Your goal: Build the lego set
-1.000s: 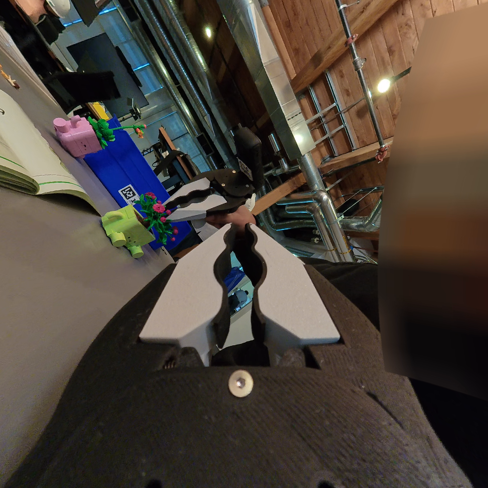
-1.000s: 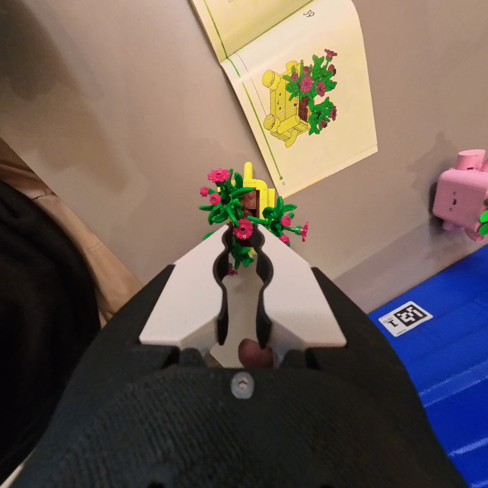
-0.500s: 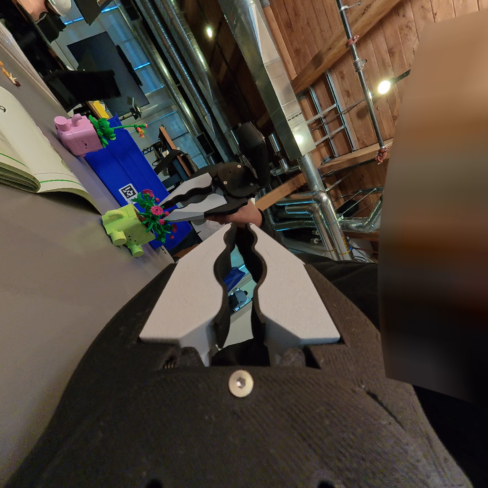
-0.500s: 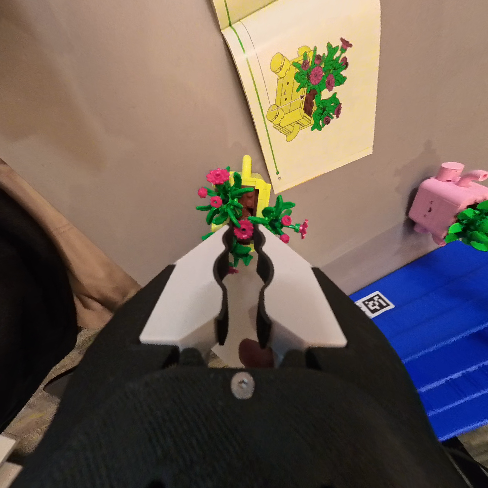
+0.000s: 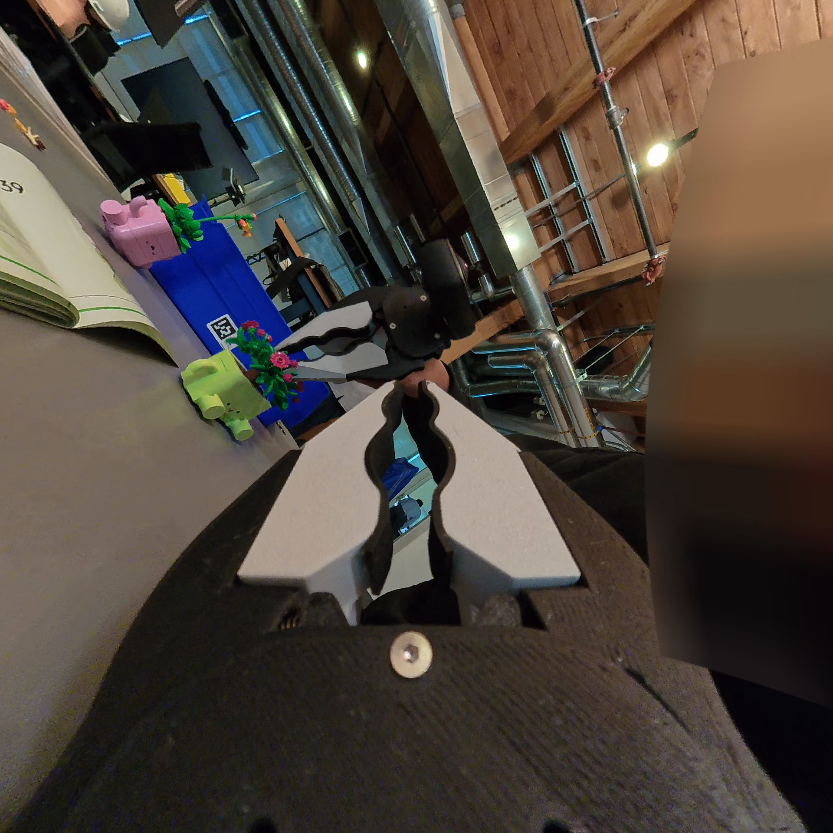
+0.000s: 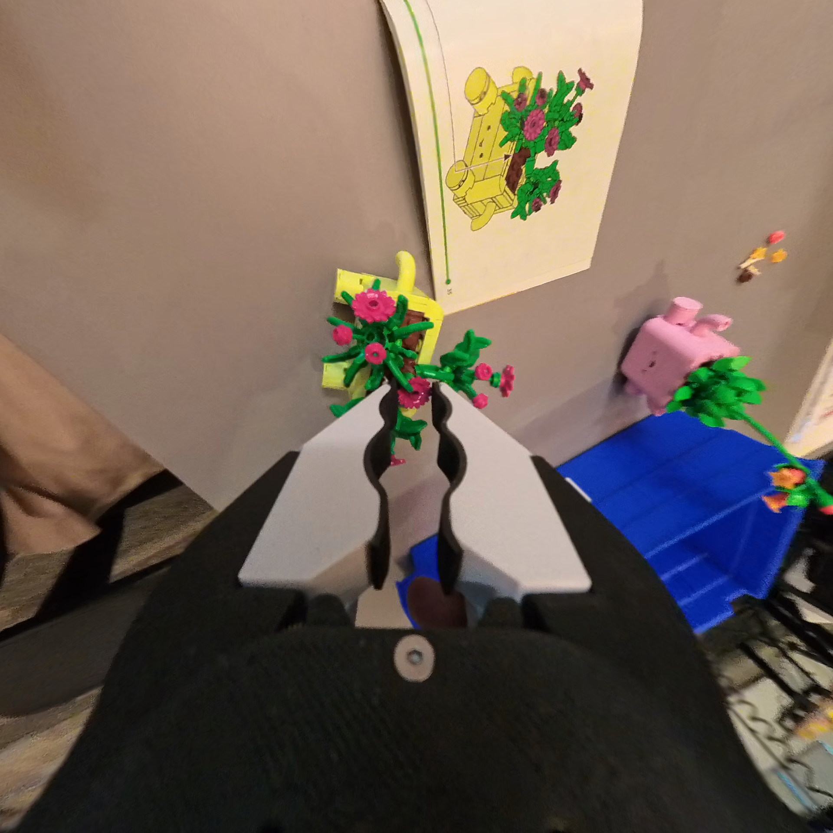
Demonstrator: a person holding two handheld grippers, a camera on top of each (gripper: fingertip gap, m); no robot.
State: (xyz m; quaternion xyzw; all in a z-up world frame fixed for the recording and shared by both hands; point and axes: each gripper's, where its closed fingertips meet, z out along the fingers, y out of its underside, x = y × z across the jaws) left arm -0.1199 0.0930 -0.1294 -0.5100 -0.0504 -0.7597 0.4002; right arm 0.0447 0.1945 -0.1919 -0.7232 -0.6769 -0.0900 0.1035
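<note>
A yellow-green lego pot (image 5: 225, 387) with green leaves and pink flowers (image 6: 374, 333) sits on the grey table (image 5: 90, 496), near its edge. It also shows in the right wrist view (image 6: 430, 324). My right gripper (image 6: 412, 387) is shut on a flower sprig of this plant, with a pink flower between its fingers. It shows from the side in the left wrist view (image 5: 288, 358). My left gripper (image 5: 410, 387) is shut and empty. It is held off the table's edge, apart from the pot.
An open instruction booklet (image 6: 450, 67) lies behind the pot. A pink lego pot (image 6: 671, 351) with a long green stem stands by a blue bin (image 6: 676, 496). A few small loose pieces (image 6: 762, 259) lie farther off. A person's body is close by. The gap from one gripper's tips to the other's is roughly 20 centimeters.
My right gripper has swung round while still gripping the flower sprig, so the pink pot and the blue bin show more. The left gripper has hardly moved.
</note>
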